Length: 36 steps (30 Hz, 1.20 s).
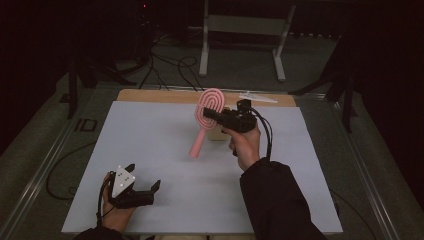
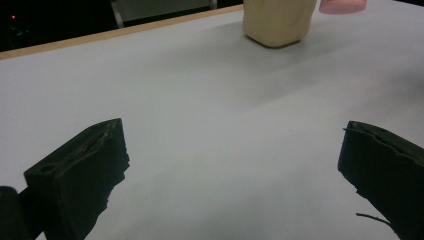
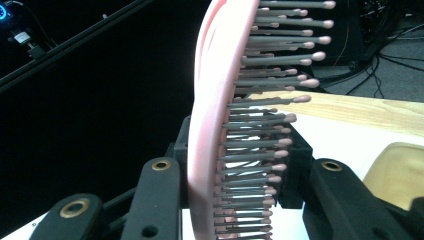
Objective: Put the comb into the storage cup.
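Hairbrush is clamped, lifted, in the right gripper, the left gripper gaping idle; lowering into the beige holder seems next.

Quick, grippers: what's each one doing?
Left gripper: open, empty, low over the table.
Right gripper: shut on the pink brush, held up.

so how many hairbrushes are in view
1. The pink hairbrush is held above the table's far middle in the right gripper, over a beige container.
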{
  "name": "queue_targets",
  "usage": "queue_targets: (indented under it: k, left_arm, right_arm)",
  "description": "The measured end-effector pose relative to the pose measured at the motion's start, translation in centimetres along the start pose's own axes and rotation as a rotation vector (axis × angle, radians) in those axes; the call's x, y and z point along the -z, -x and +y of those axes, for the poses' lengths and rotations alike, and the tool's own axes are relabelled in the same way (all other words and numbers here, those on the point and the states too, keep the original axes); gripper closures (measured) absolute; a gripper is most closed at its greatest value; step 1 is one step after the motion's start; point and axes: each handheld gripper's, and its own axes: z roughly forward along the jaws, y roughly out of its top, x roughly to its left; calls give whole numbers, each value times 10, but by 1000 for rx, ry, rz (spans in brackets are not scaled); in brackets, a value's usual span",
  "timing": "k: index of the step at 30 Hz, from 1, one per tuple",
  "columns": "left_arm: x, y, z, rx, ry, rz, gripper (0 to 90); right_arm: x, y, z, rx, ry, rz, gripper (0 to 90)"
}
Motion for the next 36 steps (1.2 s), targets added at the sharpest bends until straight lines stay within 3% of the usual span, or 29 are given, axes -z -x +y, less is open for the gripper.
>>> queue_targets:
  k: [36]
  left_arm:
    - [-1,1,0,-6,-3,1,2]
  right_arm:
    - [-1,14,25,35,16,-60,636]
